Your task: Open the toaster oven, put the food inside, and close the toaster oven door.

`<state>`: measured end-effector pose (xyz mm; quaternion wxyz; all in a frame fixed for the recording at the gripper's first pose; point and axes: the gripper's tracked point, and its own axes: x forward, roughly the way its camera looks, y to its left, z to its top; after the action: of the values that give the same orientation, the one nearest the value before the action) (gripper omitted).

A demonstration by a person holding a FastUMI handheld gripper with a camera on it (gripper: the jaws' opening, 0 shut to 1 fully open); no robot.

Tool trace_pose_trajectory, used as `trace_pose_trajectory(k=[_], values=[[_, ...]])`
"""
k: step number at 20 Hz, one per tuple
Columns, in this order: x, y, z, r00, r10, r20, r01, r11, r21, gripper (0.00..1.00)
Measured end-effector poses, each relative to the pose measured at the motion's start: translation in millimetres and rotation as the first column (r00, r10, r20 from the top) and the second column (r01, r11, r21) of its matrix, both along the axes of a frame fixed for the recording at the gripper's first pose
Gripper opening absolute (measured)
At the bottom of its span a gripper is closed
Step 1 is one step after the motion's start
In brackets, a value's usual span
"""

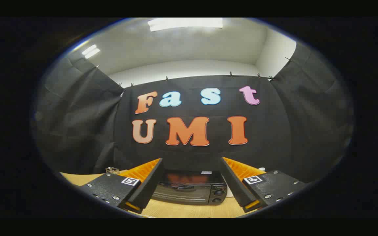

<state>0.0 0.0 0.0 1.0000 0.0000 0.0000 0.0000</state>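
Note:
A black toaster oven (189, 188) stands on the wooden table (182, 209), some way beyond my fingers and framed between them. Its glass door (180, 191) is closed, with a handle along the top and knobs (218, 193) down the right side. My gripper (191, 162) is open wide, held above the table, with nothing between the fingers. I cannot make out the food from here.
A small metallic object (112, 170) lies on the table behind the left finger. A white object (262, 169) peeks out behind the right finger. Black cloth walls close the booth at the back and both sides.

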Motion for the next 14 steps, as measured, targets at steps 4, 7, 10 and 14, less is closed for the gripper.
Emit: trace_pose_trajectory(k=[4, 7, 10, 14], values=[[-1.4, 3.3, 1.0, 1.000, 0.006, 0.001, -0.006, 1.000, -0.004, 0.99], [-1.7, 5.3, -3.2, 1.000, 0.008, -0.007, -0.008, 1.000, -0.016, 1.00], [-0.2, 7.3, -6.2, 1.000, 0.014, -0.015, -0.014, 1.000, -0.004, 0.99], [3.7, 9.9, -2.7, 1.000, 0.015, -0.020, -0.015, 1.000, 0.010, 0.99]])
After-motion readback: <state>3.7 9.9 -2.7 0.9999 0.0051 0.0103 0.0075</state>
